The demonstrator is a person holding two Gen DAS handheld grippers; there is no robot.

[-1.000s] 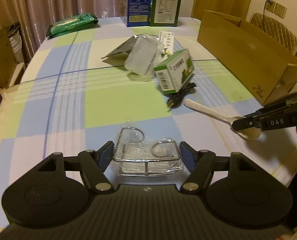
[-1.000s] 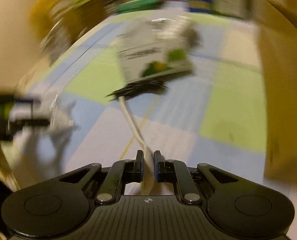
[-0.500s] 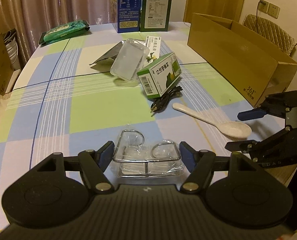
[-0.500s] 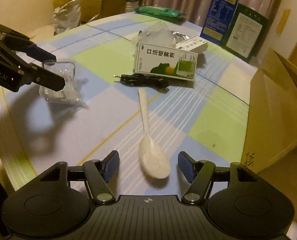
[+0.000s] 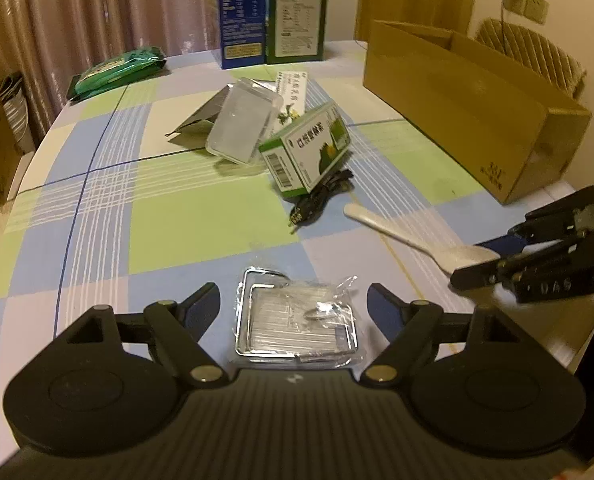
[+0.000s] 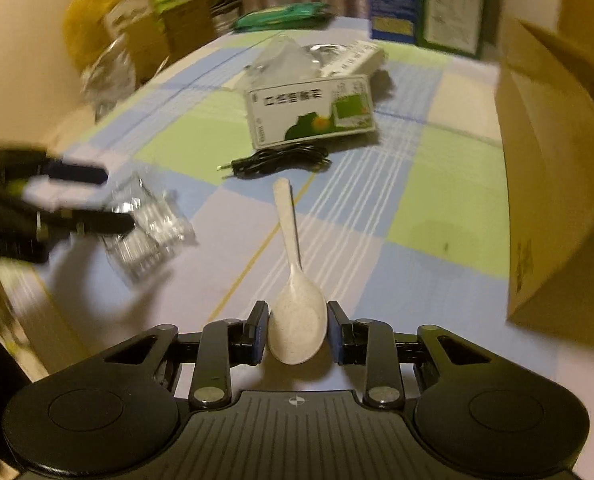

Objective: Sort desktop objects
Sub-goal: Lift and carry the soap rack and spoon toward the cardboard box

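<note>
1. Left wrist view: left gripper [image 5: 295,300] over the near edge of the blue, green and white checked tablecloth [image 5: 177,216], jaws wide and opening, pads clear of the chrome wire rack in a clear plastic wrapper [image 5: 297,320] lying flat between them.
2. Farther back, a green-and-white carton [image 5: 305,152] tipped against a clear plastic container [image 5: 243,122], a coiled black cable [image 5: 321,196] just in front.
3. At right, a speckled white plastic spoon [image 5: 413,242] flat on the cloth, bowl end meeting the right gripper [image 5: 485,258]; open brown cardboard box [image 5: 469,112] behind.
4. Right wrist view: right gripper [image 6: 297,330] closed on the spoon [image 6: 295,312], both pads pressed to the sides of the bowl, handle pointing away toward the cable [image 6: 281,160] and carton [image 6: 311,110].
5. At left, blurred, left gripper [image 6: 113,200] astride the wrapped rack [image 6: 149,228]; cardboard box [image 6: 553,184] along the right.
</note>
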